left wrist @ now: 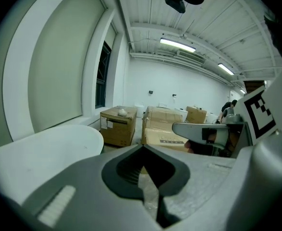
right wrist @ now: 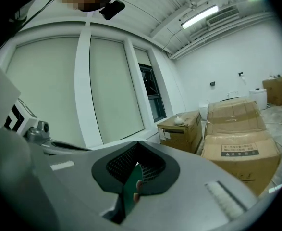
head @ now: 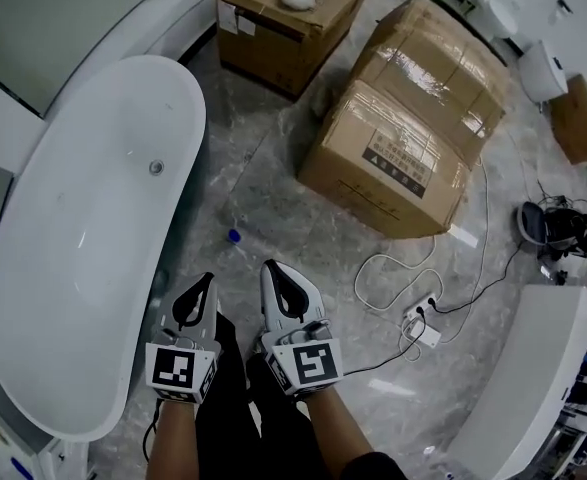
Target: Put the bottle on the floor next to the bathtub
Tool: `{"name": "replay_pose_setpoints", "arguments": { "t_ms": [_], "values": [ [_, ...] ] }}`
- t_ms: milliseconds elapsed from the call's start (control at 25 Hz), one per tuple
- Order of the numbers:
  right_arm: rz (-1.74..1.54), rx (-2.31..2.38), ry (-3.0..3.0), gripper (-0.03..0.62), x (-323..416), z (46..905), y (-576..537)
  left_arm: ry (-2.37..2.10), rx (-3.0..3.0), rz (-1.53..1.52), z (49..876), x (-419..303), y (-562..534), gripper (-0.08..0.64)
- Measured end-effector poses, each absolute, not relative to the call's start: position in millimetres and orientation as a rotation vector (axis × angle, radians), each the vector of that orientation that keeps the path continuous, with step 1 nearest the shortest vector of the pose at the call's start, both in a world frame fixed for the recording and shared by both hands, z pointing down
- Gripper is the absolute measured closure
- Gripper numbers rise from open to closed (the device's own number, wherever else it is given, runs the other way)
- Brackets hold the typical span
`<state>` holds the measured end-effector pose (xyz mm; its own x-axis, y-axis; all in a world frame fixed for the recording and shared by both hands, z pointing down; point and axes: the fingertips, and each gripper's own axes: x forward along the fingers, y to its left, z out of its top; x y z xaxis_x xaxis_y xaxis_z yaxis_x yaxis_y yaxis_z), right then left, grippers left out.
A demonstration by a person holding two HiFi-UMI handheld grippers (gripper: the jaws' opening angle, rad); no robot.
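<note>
A clear bottle with a blue cap [head: 234,235] stands upright on the grey marble floor, just right of the white bathtub [head: 83,238]. My left gripper [head: 206,281] and right gripper [head: 271,267] hang side by side nearer than the bottle, both shut with nothing in them. In the left gripper view the jaws [left wrist: 143,148] meet at the tip, with the bathtub rim [left wrist: 44,143] to their left. The right gripper view shows its jaws [right wrist: 138,143] shut too. The bottle is hidden in both gripper views.
Two cardboard boxes stand beyond the bottle, a large taped one [head: 413,118] and a smaller one [head: 283,18] at the back. A white power strip with cables [head: 423,328] lies on the floor at right. A white fixture [head: 533,378] stands at lower right.
</note>
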<state>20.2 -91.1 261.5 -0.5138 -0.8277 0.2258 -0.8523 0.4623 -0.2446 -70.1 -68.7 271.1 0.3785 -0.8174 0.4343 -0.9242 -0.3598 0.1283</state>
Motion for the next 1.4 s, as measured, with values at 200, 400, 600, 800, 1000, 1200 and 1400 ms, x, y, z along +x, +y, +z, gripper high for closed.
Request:
{"name": "replay_pose_setpoints", "arguments": {
  "t_ms": [200,400,600,800,1000,1200,1400],
  "values": [
    [0.507,1.512,-2.65,0.566,22.9,232.4,-81.7,-1.569,2.322,0.404,240.8,-75.5,-62.6,0.56],
    [0.493,1.554,-2.646,0.566,32.0,202.1,-65.3,-1.619,2.281,0.365,206.9,-83.5,-46.0,0.56],
    [0.495,1.573,-2.646,0.566,45.2,176.8,-45.0,-1.661,2.317,0.376,169.6,-80.1,-26.4,0.56],
    [0.465,1.545,-2.687,0.566,55.8,157.3,-22.8,-1.675,2.354,0.383,147.7,-76.9,-7.6,0.56],
    [0.396,1.52,-2.704,0.568,65.2,134.3,-8.8,-1.702,2.382,0.381,126.2,-77.0,7.9,0.56],
    [0.365,1.514,-2.736,0.569,75.2,112.9,4.5,-1.73,2.405,0.365,108.1,-72.5,22.9,0.56],
    [0.343,1.505,-2.767,0.569,78.2,97.7,15.4,-1.737,2.452,0.385,94.1,-64.0,31.4,0.56]
  ]
}}
